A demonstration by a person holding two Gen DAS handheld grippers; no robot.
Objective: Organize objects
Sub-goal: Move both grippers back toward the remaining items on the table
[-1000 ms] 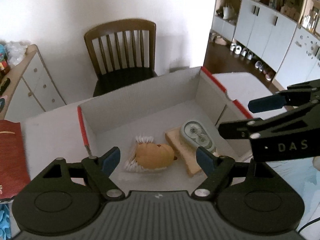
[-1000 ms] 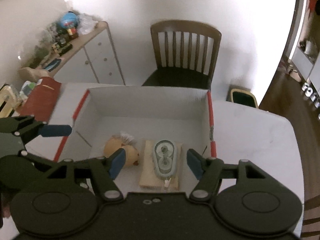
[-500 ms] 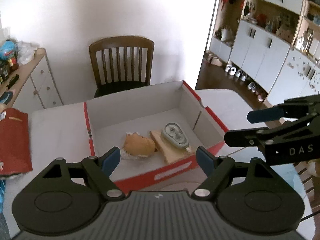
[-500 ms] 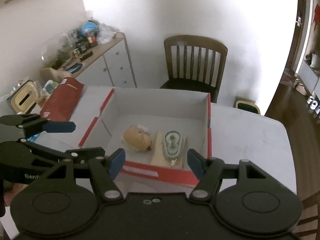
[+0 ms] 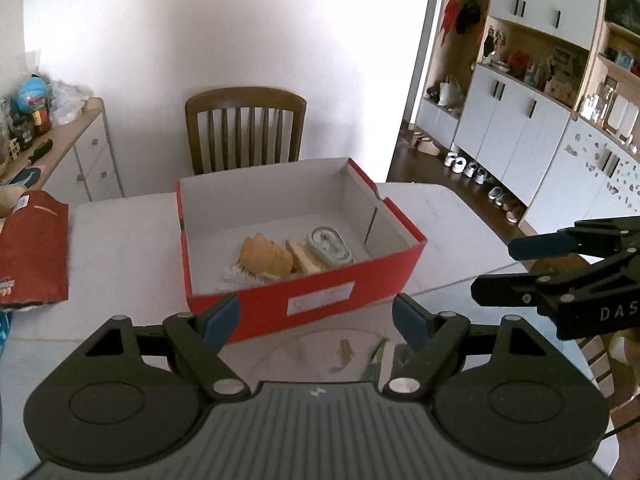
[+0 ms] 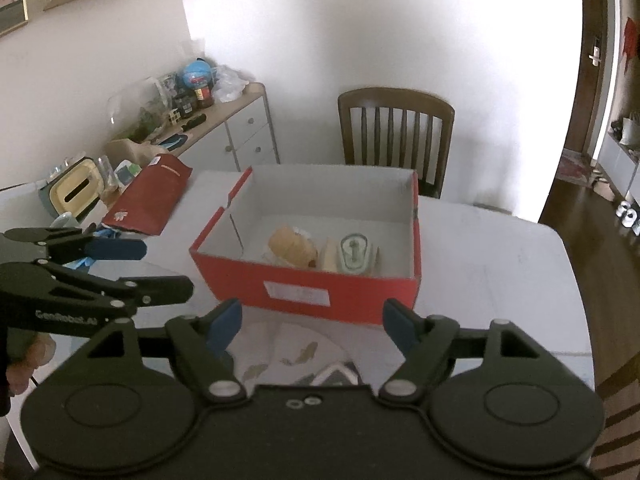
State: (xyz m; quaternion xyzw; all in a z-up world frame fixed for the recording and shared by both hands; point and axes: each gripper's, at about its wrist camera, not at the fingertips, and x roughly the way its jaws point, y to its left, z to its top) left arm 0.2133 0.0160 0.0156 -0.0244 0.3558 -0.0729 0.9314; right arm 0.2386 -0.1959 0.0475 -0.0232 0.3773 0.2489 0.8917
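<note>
Cardboard shoebox (image 5: pixel 304 296), red outside and white inside, near the middle of the table (image 5: pixel 120 240), lid off. Inside, left to right: cotton swabs (image 5: pixel 236 274) under a tan shell-like object (image 5: pixel 266 258), a pale block (image 5: pixel 304 260), a correction-tape dispenser (image 5: pixel 330 246) lying on it. All probably light; box walls likely thin and flexible, best gripped by a rim or short end. Dispenser plastic likely smooth, best pinched across its narrow sides. Left gripper (image 5: pixel 316 320) and right gripper (image 6: pixel 310 318) both level, short of the near wall, jaws spread wide, holding nothing.
</note>
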